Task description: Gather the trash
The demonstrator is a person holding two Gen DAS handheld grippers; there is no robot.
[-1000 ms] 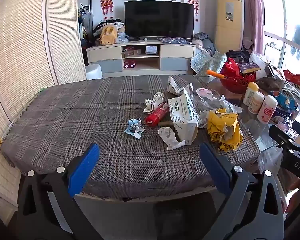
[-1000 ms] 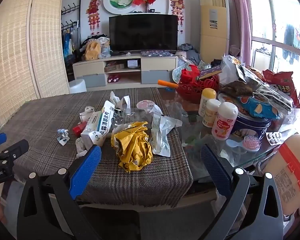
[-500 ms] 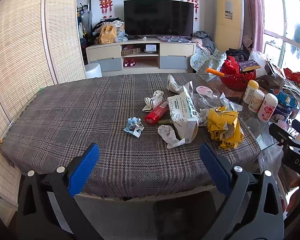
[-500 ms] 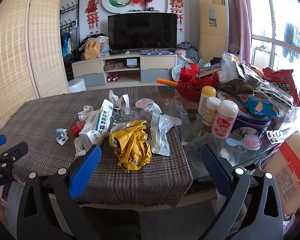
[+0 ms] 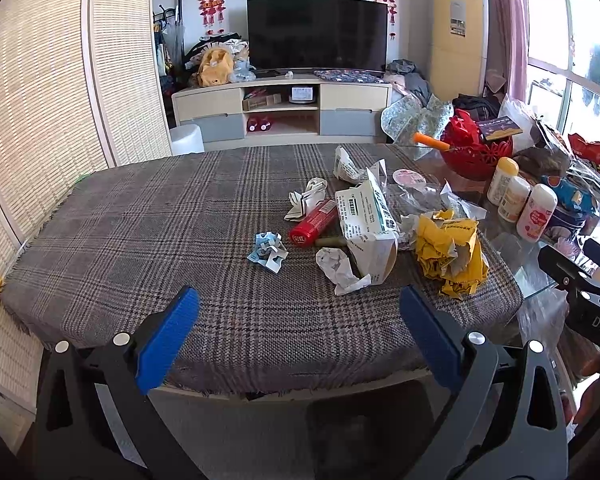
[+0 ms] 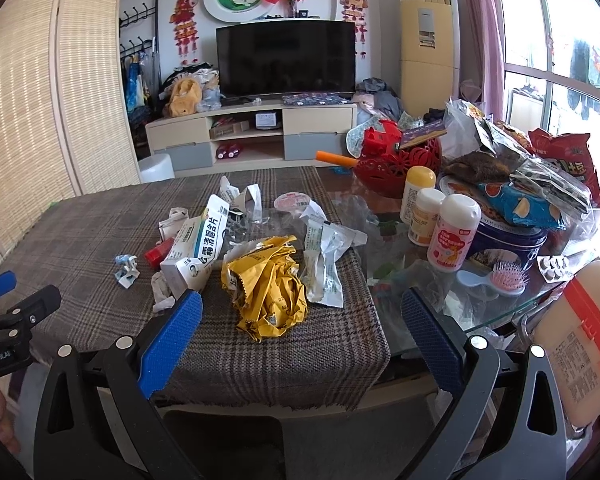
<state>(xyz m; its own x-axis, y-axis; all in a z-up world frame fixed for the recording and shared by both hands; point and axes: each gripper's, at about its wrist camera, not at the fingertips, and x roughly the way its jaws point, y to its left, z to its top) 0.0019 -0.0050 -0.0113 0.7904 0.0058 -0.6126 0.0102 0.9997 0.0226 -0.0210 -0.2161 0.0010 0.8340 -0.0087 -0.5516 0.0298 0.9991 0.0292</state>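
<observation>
Trash heaped on the plaid desk, both tools spread and empty

Trash lies in a loose cluster around one landmark, the white medicine box (image 5: 366,232), on the plaid-covered desk (image 5: 140,232). In the left wrist view a red tube (image 5: 313,227) touches the box's left side, and a crumpled blue-and-white scrap (image 5: 267,251) sits apart, further left of the tube. A white paper wad (image 5: 340,270) lies at the box's near end. A crumpled yellow wrapper (image 5: 450,254) sits just right of the box. Beyond the box lie white torn packets (image 5: 306,198).

The right wrist view shows what the other hides: a long white sachet (image 6: 325,258) right of the yellow wrapper (image 6: 268,286), a round pink-printed lid (image 6: 292,201) beyond the medicine box (image 6: 198,246), and, on bare glass far right of the box, three white bottles (image 6: 454,238), a pink hairbrush (image 6: 508,278) and a blister pack (image 6: 556,268). Here the red tube (image 6: 160,251) is mostly hidden behind the box.

The left tool (image 5: 298,336) hangs at the near desk edge, its blue pads wide apart with nothing between them. The right tool (image 6: 302,336) hangs likewise, spread wide and empty, with the yellow wrapper ahead of its gap. Each view catches the other tool's black frame at its edge.
</observation>
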